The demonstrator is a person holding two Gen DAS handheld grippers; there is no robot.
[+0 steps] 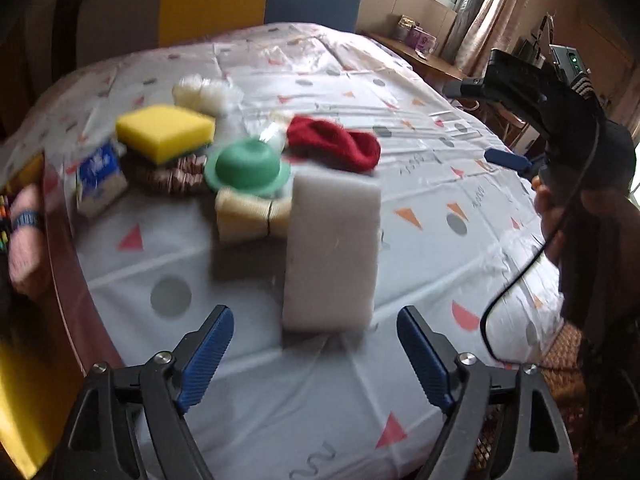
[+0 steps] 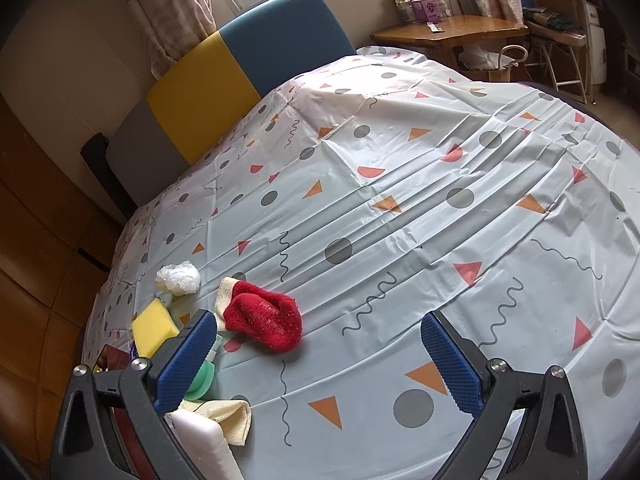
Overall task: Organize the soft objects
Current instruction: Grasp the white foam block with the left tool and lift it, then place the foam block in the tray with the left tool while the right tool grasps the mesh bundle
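A white foam block [image 1: 332, 248] stands upright on the patterned tablecloth [image 1: 420, 264], just ahead of my left gripper [image 1: 316, 314]. Its jaws are open wide and do not touch the block. Behind the block lie a cream cloth [image 1: 250, 214], a green round cap [image 1: 246, 166], a red sock [image 1: 336, 142], a yellow sponge [image 1: 166, 130], a striped sock [image 1: 176, 178] and a blue-white tissue packet [image 1: 100, 178]. My right gripper [image 2: 318, 318] hangs open over bare cloth, with the red sock [image 2: 266, 318] just beyond its left finger and the foam block [image 2: 204, 444] below it.
A crinkled white plastic ball [image 2: 178, 278] sits behind the pile. The table edge runs close along the left [image 1: 80, 280]. A blue and yellow chair back [image 2: 248, 64] stands at the far side, a wooden side table [image 2: 452, 28] beyond. A hand holds the right gripper's body [image 1: 532, 92].
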